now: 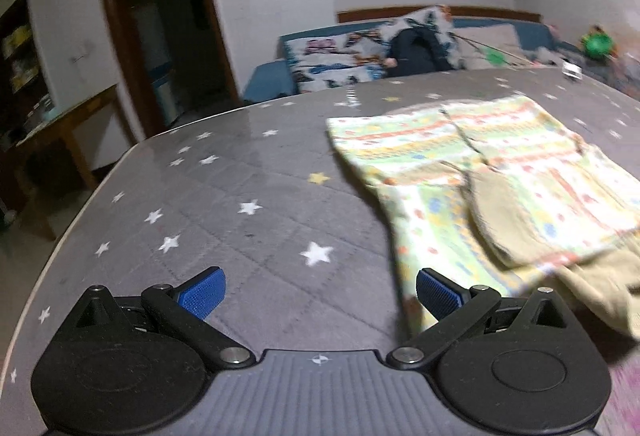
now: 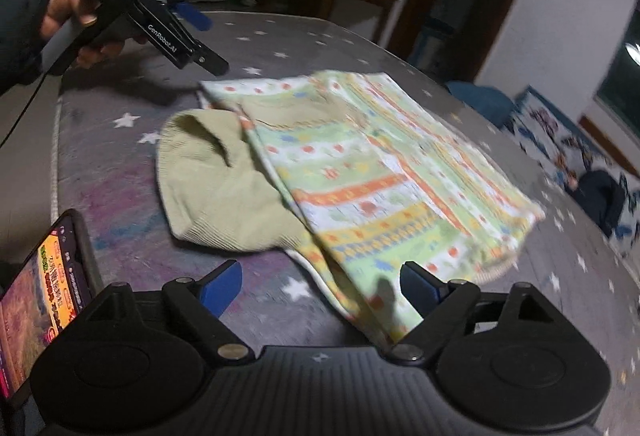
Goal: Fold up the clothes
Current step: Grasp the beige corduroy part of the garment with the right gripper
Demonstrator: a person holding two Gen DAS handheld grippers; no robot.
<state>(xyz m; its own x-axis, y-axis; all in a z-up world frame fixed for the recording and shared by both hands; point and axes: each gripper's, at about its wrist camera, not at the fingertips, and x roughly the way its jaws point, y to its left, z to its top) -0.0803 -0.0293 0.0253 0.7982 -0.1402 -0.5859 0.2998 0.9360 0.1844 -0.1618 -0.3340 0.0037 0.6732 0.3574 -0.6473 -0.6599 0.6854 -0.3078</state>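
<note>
A small patterned garment (image 1: 500, 164) in green, orange and white, with a plain tan cuffed part (image 1: 500, 224), lies partly folded on the grey star-print table (image 1: 224, 196). It also shows in the right wrist view (image 2: 380, 164), with the tan part (image 2: 212, 188) at its left. My left gripper (image 1: 320, 294) is open and empty, just left of the garment's near corner. My right gripper (image 2: 320, 288) is open and empty at the garment's near edge. The left gripper also shows in the right wrist view (image 2: 204, 40), held in a hand above the table's far left.
A phone (image 2: 36, 300) with a lit screen leans at the table's near left corner. A sofa with a printed blanket (image 1: 360, 56) stands behind the table. A wooden side table (image 1: 60, 124) and a doorway are at the left. A small white object (image 1: 572, 70) sits at the far table edge.
</note>
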